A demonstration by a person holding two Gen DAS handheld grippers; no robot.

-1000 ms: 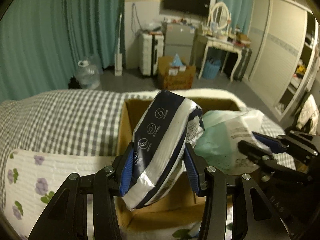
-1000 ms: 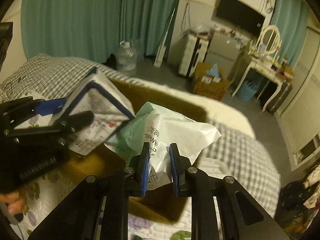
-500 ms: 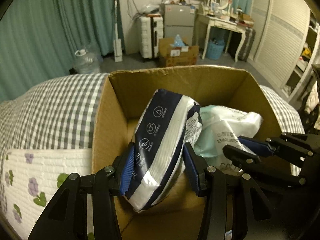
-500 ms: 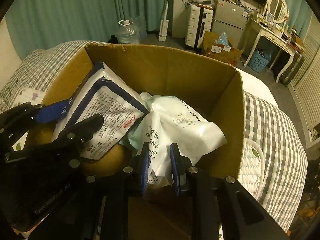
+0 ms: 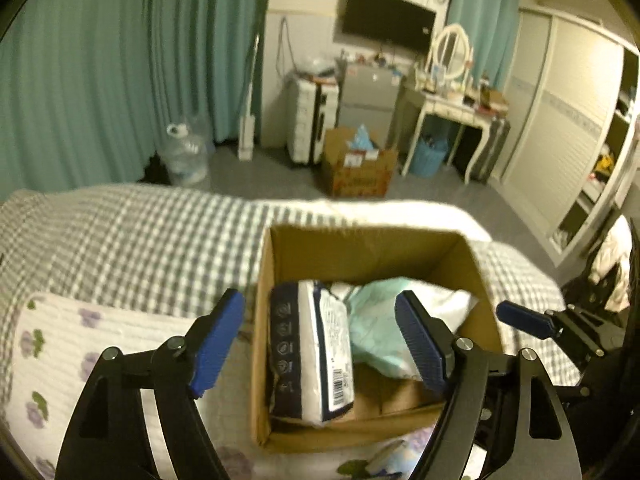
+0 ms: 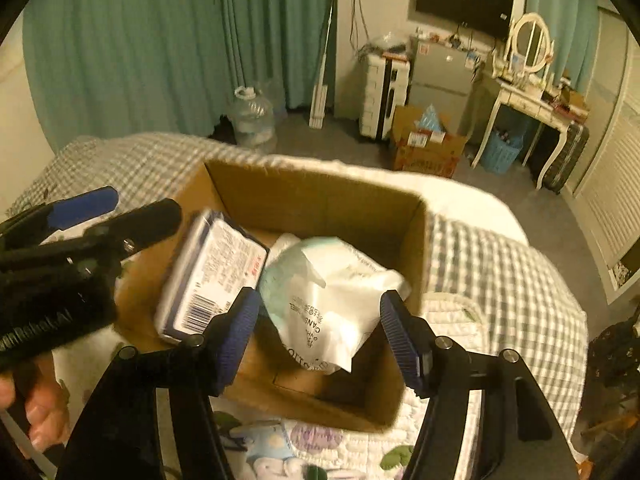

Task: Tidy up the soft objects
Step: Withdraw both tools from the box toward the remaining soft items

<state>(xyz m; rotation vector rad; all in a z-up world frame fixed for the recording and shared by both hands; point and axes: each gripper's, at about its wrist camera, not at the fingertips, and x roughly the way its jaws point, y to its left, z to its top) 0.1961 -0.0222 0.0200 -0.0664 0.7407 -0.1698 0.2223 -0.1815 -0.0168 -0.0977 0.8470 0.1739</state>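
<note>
A cardboard box (image 5: 276, 344) sits on the bed, its top open, with two soft packs lying inside. The navy-and-white pack (image 5: 316, 352) rests against the box's left wall, its barcode label facing up, and the pale green-and-white bag (image 5: 380, 332) lies crumpled just beside it on the right — the two touch along their inner edges. The left gripper (image 5: 320, 344) hangs above the box with its blue-padded fingers (image 5: 218, 336) spread wide apart and nothing between them; the pack shows in the gap, but lower down, inside the box. The right gripper (image 6: 320, 336) is likewise spread wide and holds nothing, its pads (image 6: 400, 340) standing clear on either side of the green-and-white bag (image 6: 332, 304) below. From the right wrist view the left gripper (image 6: 116, 208) reaches in from the left over the box's (image 6: 320, 200) near-left corner, above the navy-and-white pack (image 6: 212, 276), and a hand (image 6: 36, 404) grips its handle at the lower left edge. The box stands on a white quilt with purple flowers (image 5: 100, 352) laid over a grey checked blanket (image 5: 140, 240). A small blue-and-white item (image 6: 268, 444) lies on the quilt just in front of the box — too blurred to say what it is.
</note>
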